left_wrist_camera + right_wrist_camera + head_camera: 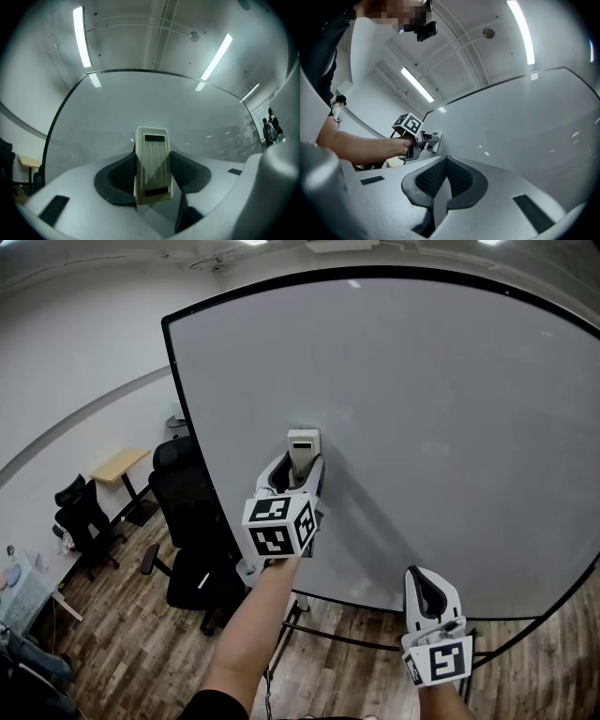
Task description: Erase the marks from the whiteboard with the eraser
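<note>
The large whiteboard [422, 427] fills the head view, and I see no marks on its grey-white face. My left gripper [302, 465] is raised to the board and shut on a cream eraser [303, 448], which is pressed against the surface near the board's left-centre. In the left gripper view the ribbed eraser [152, 164] stands upright between the black pads [123, 176]. My right gripper [429, 582] hangs low by the board's bottom edge, shut with nothing in it [446, 180]. From there the left gripper [433, 139] and the eraser [437, 140] show at the left.
Black office chairs [187, 521] stand just left of the board, with another chair [80, 512] and a small wooden table [119, 465] further left. The board's black stand legs [309, 615] rest on a wood floor [122, 615].
</note>
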A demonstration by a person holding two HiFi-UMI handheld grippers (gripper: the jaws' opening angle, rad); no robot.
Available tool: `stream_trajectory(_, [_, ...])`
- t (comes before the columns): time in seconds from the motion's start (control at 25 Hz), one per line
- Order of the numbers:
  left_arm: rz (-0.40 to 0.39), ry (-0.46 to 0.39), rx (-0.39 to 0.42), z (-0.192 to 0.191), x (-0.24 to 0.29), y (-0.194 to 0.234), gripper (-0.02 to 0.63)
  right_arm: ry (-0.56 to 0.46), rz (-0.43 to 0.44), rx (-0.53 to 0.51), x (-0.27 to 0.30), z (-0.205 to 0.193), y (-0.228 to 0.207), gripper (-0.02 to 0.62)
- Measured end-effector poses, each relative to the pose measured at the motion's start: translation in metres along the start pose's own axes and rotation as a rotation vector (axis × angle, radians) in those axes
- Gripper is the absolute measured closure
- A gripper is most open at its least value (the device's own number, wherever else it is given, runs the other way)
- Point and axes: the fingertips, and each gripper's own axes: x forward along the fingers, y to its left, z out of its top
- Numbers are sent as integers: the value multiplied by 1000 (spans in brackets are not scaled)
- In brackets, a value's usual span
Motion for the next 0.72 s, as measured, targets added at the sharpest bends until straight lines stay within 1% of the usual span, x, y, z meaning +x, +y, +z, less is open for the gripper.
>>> stream_trajectory(0.2, [-63,7,-10,-4,2,-22,364,-9,-2,7,3,-2,1,577])
stream_trajectory(0.48, [-161,31,5,-8,6,-64,364,-26,-1,15,3,4,5,577])
stream_trajectory(0.72, [-208,17,-44,-8,-4,-80,364,-28,-17,14,-4,6,4,577])
